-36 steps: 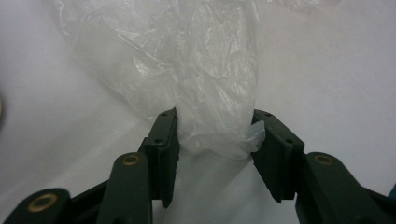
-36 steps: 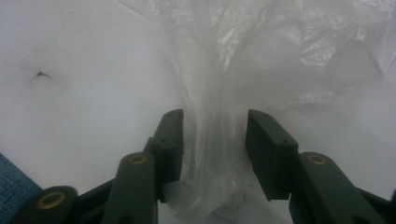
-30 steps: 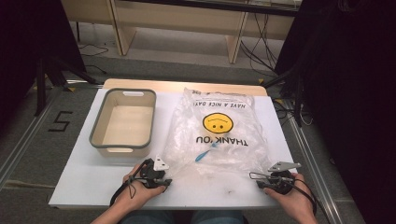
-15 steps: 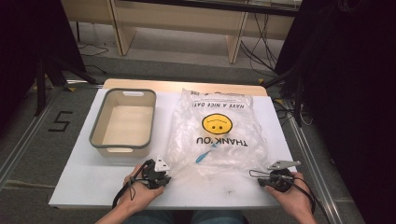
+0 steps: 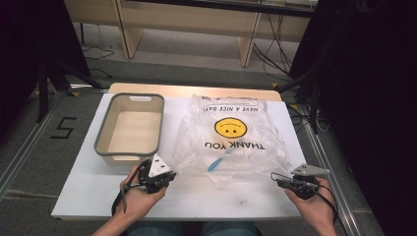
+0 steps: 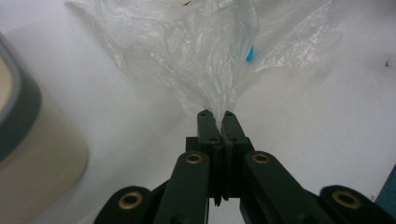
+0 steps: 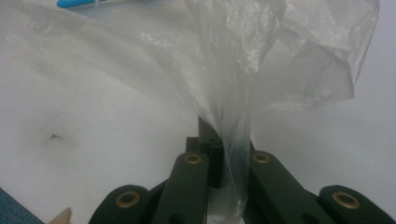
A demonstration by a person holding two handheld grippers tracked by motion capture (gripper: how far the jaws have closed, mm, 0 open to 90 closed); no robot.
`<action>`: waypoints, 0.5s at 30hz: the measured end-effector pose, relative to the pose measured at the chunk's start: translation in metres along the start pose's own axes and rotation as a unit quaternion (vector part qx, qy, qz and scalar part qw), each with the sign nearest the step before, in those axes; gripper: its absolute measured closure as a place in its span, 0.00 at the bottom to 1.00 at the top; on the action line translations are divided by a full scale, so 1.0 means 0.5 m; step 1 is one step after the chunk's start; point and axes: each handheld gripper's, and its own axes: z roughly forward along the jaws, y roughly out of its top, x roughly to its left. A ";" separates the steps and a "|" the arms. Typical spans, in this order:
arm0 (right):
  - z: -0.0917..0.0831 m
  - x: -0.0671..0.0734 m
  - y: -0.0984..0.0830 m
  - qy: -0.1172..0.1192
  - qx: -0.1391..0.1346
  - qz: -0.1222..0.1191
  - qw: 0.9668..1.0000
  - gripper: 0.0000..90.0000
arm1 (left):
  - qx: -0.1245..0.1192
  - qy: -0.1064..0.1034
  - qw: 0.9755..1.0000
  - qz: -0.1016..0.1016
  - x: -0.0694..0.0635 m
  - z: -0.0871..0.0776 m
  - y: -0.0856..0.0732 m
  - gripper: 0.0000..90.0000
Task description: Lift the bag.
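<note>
Carefully now: you have thin film pinched at both near corners of the bag [image 5: 231, 135], so a sharp or uneven pull could tear it or slip it out of a tool. Lift too steeply and the blue item [image 5: 219, 160] lying inside near the front edge may slide out of whichever end is open; I cannot tell which that is.

Your left tool [image 6: 216, 113] has its jaws pressed together on a gathered corner of plastic, just beside the bin [image 5: 129, 129]. The bag lies flat on the worktop [image 5: 88, 189] between your hands. Your right tool [image 7: 223, 140] is likewise clamped on a twisted strand of the bag's other near corner.
</note>
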 end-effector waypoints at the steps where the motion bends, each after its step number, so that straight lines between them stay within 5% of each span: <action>1: -0.002 -0.001 0.002 -0.002 -0.004 -0.001 1.000 1.00 | -0.002 0.002 1.000 0.001 0.002 -0.002 0.001 0.99; 15: -0.025 -0.010 0.012 -0.012 -0.034 0.005 0.999 1.00 | -0.055 0.013 0.998 0.010 0.006 -0.031 0.020 0.99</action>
